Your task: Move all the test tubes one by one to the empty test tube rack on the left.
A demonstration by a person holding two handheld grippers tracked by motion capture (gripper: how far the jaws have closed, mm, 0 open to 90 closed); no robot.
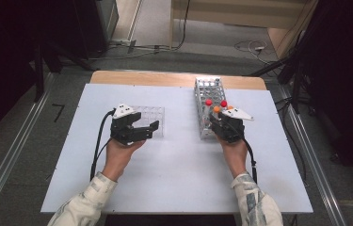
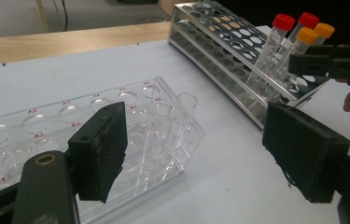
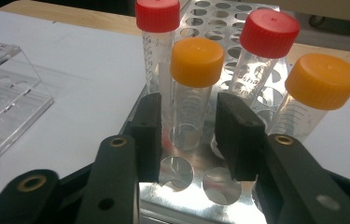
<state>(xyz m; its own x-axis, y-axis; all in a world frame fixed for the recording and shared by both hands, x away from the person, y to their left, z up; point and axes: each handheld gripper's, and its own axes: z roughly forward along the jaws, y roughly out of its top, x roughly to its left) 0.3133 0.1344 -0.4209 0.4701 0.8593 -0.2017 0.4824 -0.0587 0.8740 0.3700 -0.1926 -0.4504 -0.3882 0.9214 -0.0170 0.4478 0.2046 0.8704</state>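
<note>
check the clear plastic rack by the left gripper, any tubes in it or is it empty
Empty. In the left gripper view every visible well of the clear plastic rack shows see-through walls. The four capped tubes stand in the metal rack.

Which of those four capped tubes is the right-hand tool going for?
The nearer orange-capped tube: it stands between the right tool's two pads, while the two red-capped tubes and the other orange one stand outside them.

Metal rack (image 3: 196, 186): shiny, mirror-like perforated sheet. Tubes (image 3: 189, 116): clear smooth plastic with printed marks; caps (image 3: 197, 61) were matt ribbed plastic, red and orange. Clear rack (image 2: 163, 126): glossy see-through acrylic, red lettering. Gripper pads (image 2: 100, 149): dull black rubbery foam, edges frayed. Table (image 1: 179, 165): matt pale sheet over a wooden edge. Sleeves (image 1: 87, 202): soft printed cloth.
</note>
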